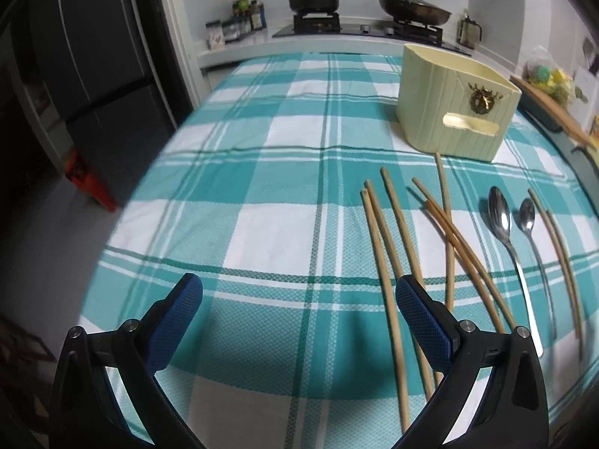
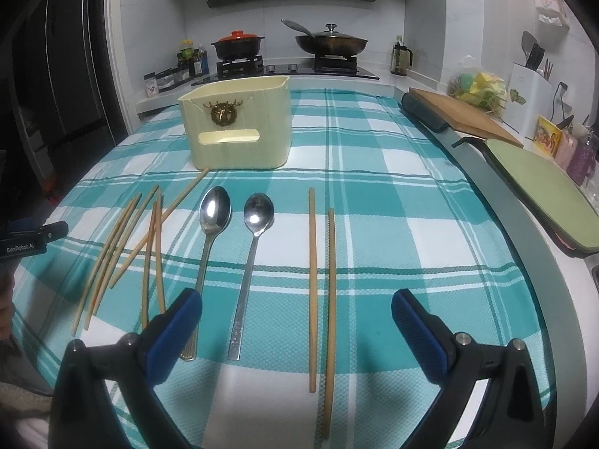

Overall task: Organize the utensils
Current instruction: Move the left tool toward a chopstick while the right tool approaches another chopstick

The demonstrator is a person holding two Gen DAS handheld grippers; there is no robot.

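Note:
A cream utensil holder (image 1: pixel 455 112) (image 2: pixel 239 127) with a gold deer emblem stands on the teal checked tablecloth. In front of it lie several wooden chopsticks (image 1: pixel 389 247) (image 2: pixel 123 239) in a loose crossed pile, two steel spoons (image 1: pixel 503 224) (image 2: pixel 213 217) side by side, and a separate chopstick pair (image 2: pixel 322 284) to their right. My left gripper (image 1: pixel 299 299) hangs open above the cloth, left of the pile, its right finger over chopstick ends. My right gripper (image 2: pixel 295 314) is open, with the spoon handles and the chopstick pair between its fingers below.
A stove with a red-lidded pot (image 2: pixel 237 46) and a wok (image 2: pixel 329 43) lines the back counter. A wooden cutting board (image 2: pixel 464 116) and a green tray (image 2: pixel 539 183) sit along the right edge. The dark fridge (image 1: pixel 93 75) stands at left.

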